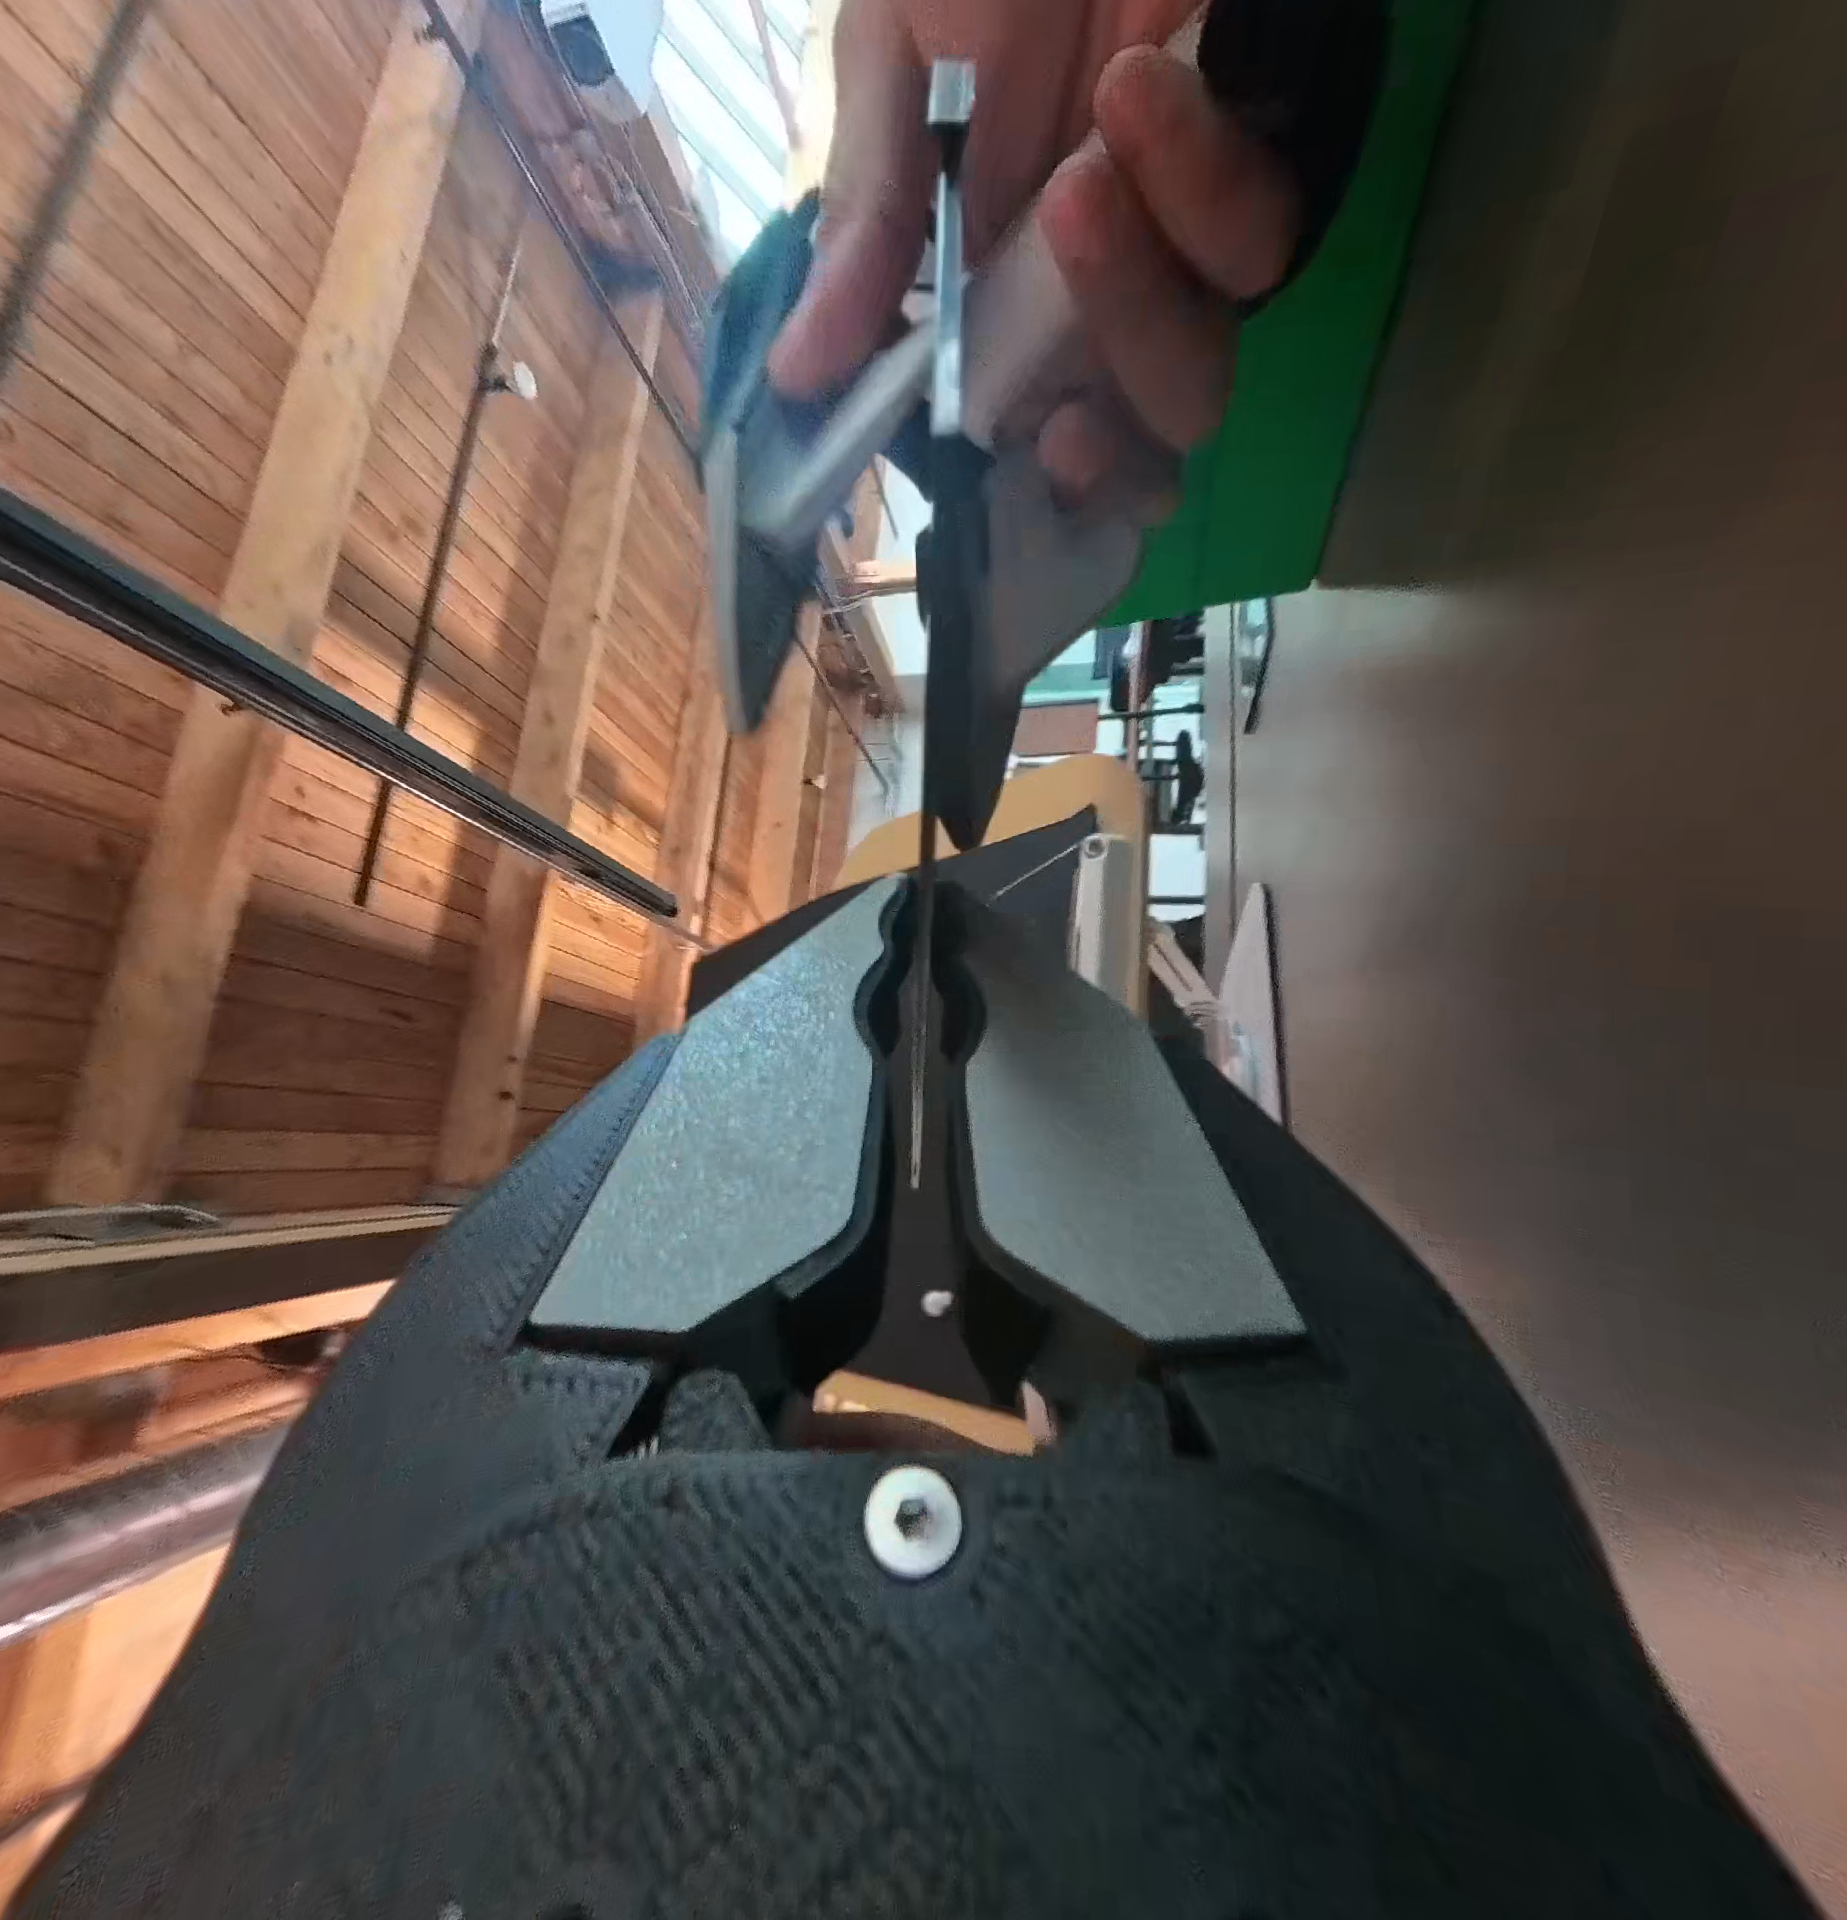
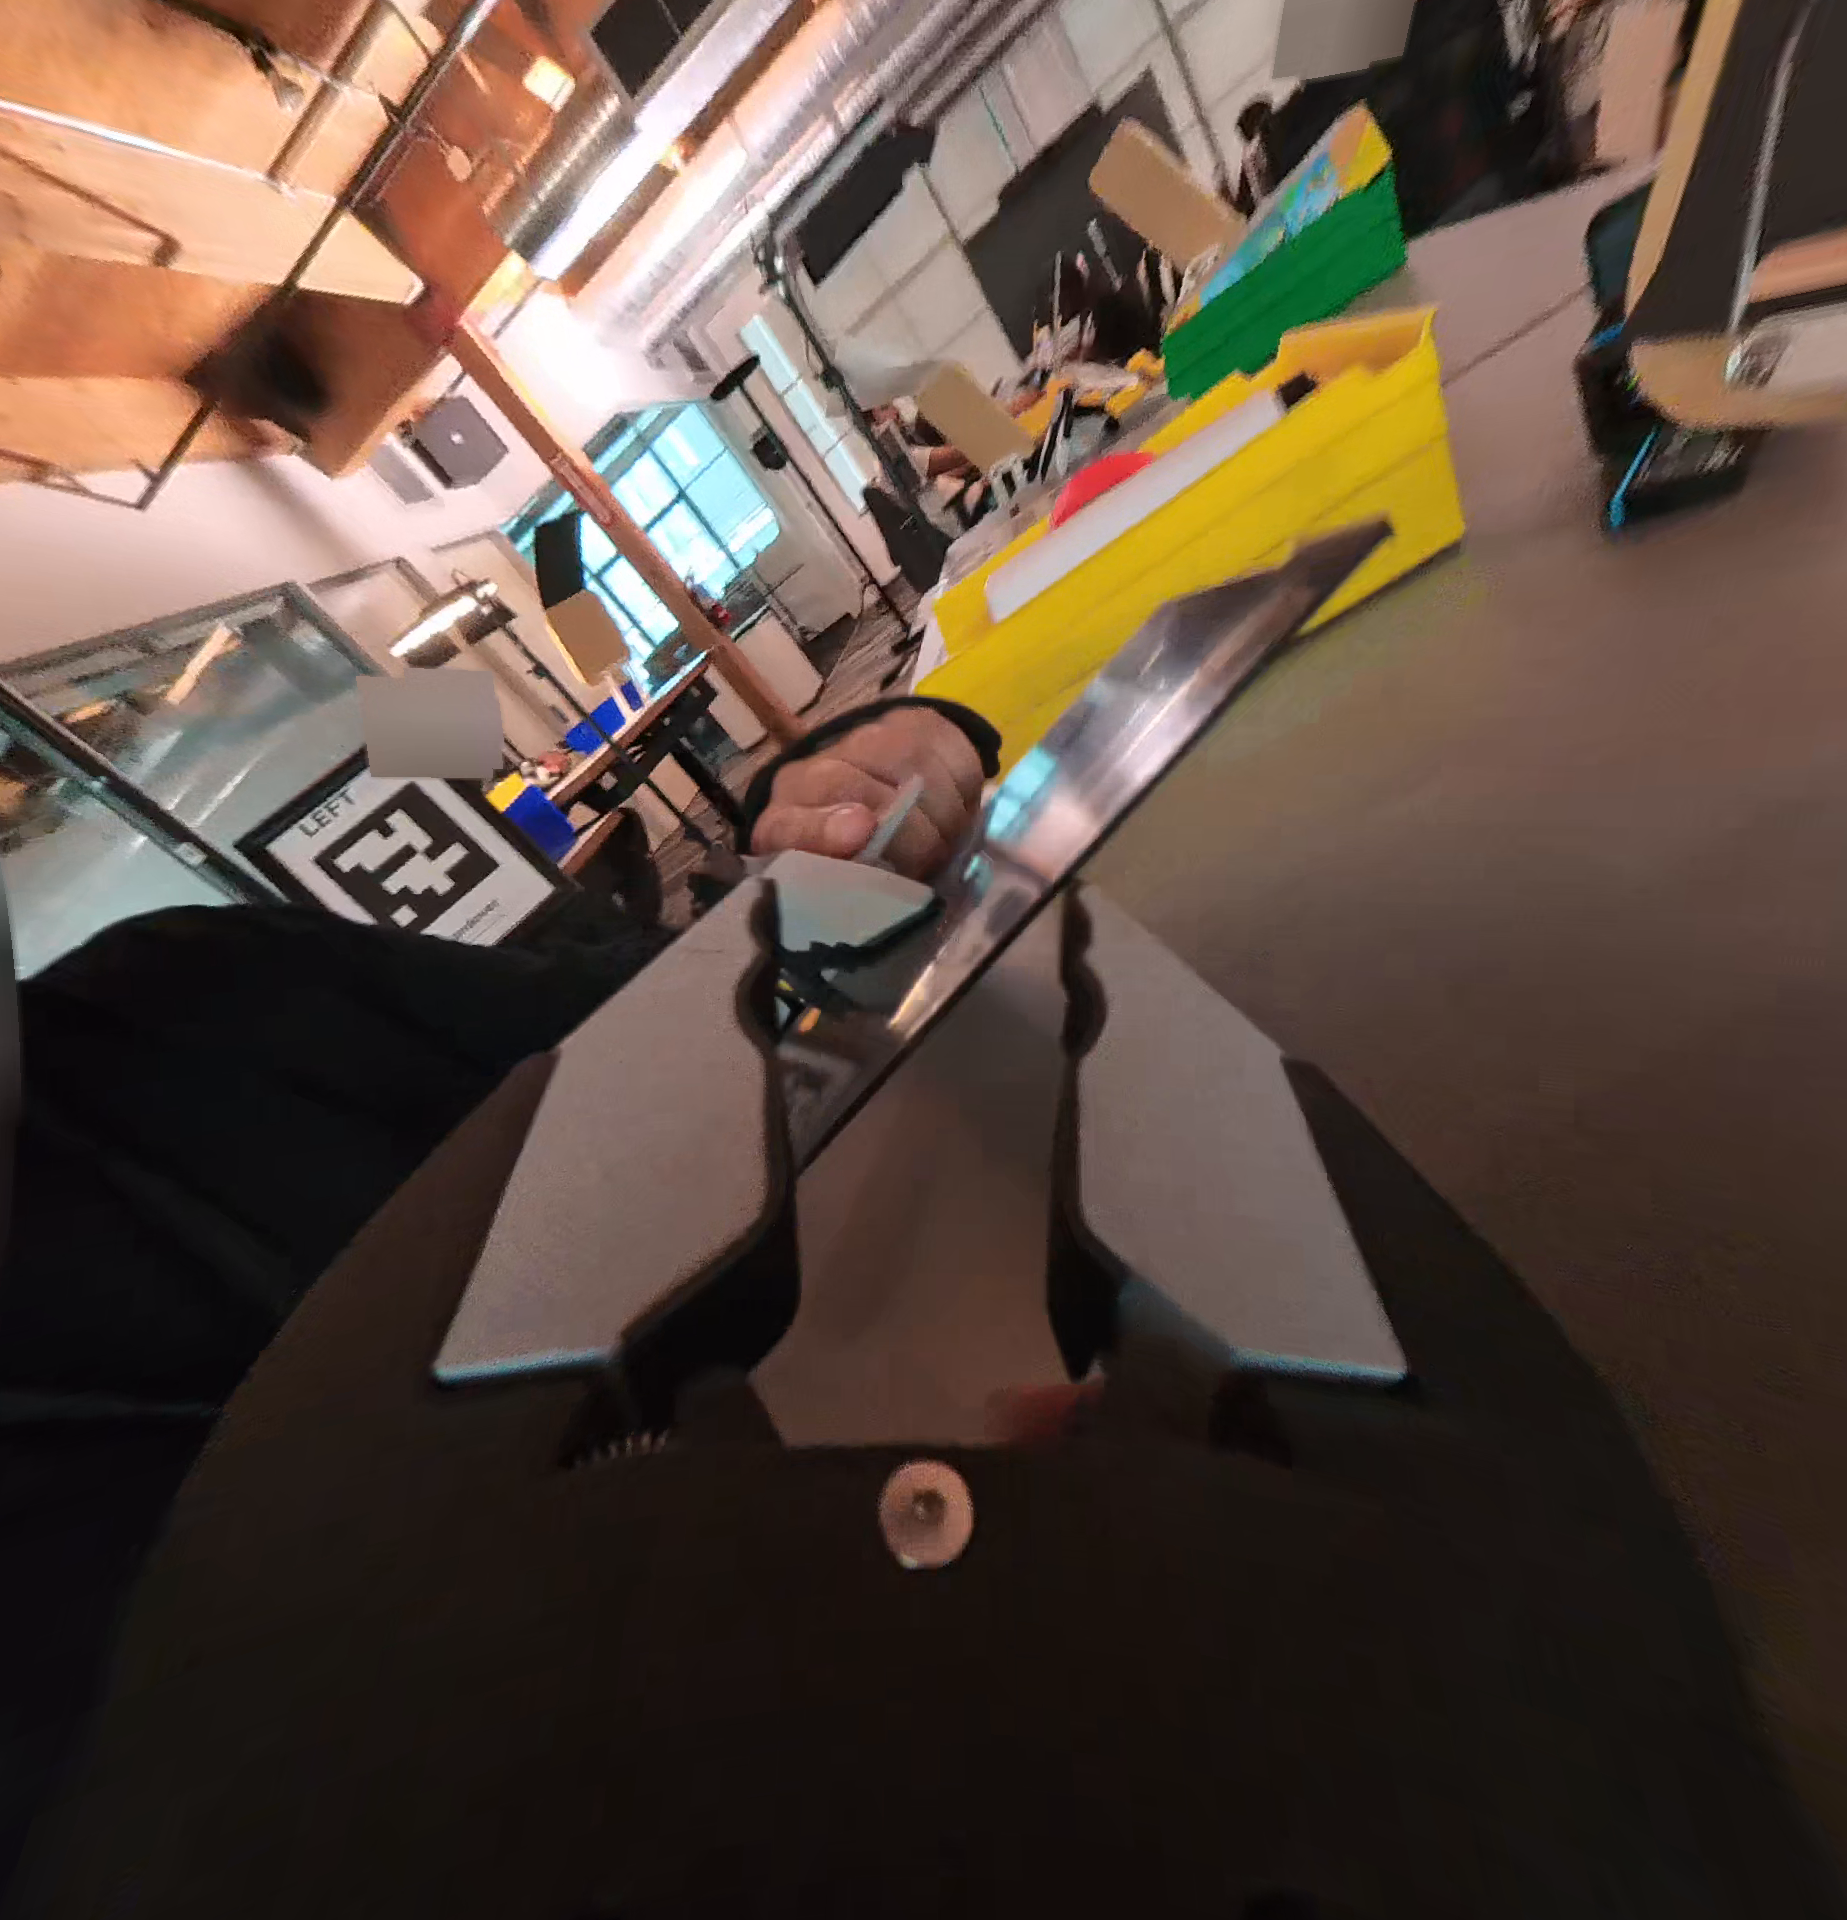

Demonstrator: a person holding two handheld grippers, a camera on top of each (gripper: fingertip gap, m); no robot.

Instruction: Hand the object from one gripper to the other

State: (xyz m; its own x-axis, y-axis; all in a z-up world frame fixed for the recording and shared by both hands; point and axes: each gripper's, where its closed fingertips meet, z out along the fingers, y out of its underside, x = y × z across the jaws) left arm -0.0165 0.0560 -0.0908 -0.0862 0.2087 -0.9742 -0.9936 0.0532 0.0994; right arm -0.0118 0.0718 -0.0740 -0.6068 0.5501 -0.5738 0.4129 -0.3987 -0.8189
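The left gripper (image 1: 924,935) pinched a thin dark plate (image 1: 924,1039) edge-on. The right gripper (image 2: 914,914) gaped, straddling the plate's edge; it should close squarely before the left let go.

A wooden plank ceiling (image 1: 306,582) with pale beams (image 1: 275,520) is seen in the left wrist view, crossed by a dark rail (image 1: 306,707). In the right wrist view a grey counter (image 2: 1470,935) is shown, with a yellow bin (image 2: 1262,520) set on it and green trays (image 2: 1303,281) stacked beyond. Bright windows (image 2: 680,499) are seen at the far end of the room, beside a wooden post (image 2: 628,530). White walls and a metal duct (image 2: 628,135) are lit from above.
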